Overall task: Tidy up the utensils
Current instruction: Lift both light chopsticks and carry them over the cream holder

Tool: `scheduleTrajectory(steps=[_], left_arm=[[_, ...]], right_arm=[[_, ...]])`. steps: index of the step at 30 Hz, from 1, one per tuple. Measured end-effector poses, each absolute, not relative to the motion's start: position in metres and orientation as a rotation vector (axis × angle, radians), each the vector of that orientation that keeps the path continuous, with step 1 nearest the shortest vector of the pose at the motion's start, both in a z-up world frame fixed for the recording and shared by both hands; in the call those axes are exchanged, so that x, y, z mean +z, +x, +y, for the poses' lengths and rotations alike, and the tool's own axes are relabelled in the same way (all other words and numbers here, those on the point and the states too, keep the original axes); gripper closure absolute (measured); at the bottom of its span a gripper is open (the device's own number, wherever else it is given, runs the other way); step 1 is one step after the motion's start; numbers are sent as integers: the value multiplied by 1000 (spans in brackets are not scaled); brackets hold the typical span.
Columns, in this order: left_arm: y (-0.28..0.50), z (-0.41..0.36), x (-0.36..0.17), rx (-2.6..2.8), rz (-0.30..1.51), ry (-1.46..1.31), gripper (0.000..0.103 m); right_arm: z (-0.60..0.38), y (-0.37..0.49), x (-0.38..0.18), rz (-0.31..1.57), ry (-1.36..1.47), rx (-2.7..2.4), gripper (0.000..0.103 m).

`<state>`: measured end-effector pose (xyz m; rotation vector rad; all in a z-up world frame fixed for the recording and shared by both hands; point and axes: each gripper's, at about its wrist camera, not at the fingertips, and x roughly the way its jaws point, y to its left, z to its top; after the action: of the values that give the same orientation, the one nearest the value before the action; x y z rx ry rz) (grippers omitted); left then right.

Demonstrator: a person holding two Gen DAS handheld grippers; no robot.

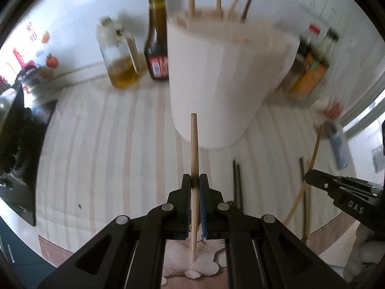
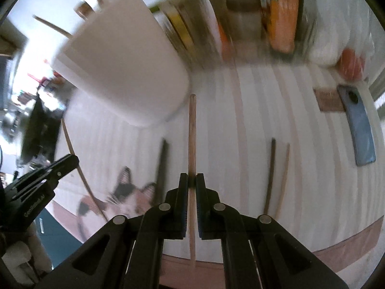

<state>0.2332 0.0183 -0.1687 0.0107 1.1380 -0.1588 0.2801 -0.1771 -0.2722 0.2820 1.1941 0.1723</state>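
A white utensil holder (image 1: 223,79) stands on the striped mat with several chopsticks sticking out of its top; it also shows in the right wrist view (image 2: 125,65). My left gripper (image 1: 195,180) is shut on a light wooden chopstick (image 1: 194,144) that points up toward the holder. My right gripper (image 2: 192,179) is shut on another light wooden chopstick (image 2: 192,130) just right of the holder. Loose dark chopsticks (image 2: 270,173) and light chopsticks (image 2: 284,178) lie on the mat. The right gripper also shows at the right edge of the left wrist view (image 1: 310,178).
An oil jar (image 1: 120,55) and a dark sauce bottle (image 1: 156,36) stand behind the holder. Boxes and bottles (image 2: 281,16) line the back right. A blue phone (image 2: 358,125) lies at the right. A black stove (image 1: 16,144) is at the left.
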Motion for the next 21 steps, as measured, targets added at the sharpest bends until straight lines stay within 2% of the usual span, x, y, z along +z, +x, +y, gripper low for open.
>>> scheduleTrajectory(steps=[9,21], left_arm=[[238,26,-100,-153,962,-19,99],[250,40,15,-196,748,-61,99]], right_arm=[[-174,291,-192,965,270,221,98],[-176,311,-73,780,222,293,98]])
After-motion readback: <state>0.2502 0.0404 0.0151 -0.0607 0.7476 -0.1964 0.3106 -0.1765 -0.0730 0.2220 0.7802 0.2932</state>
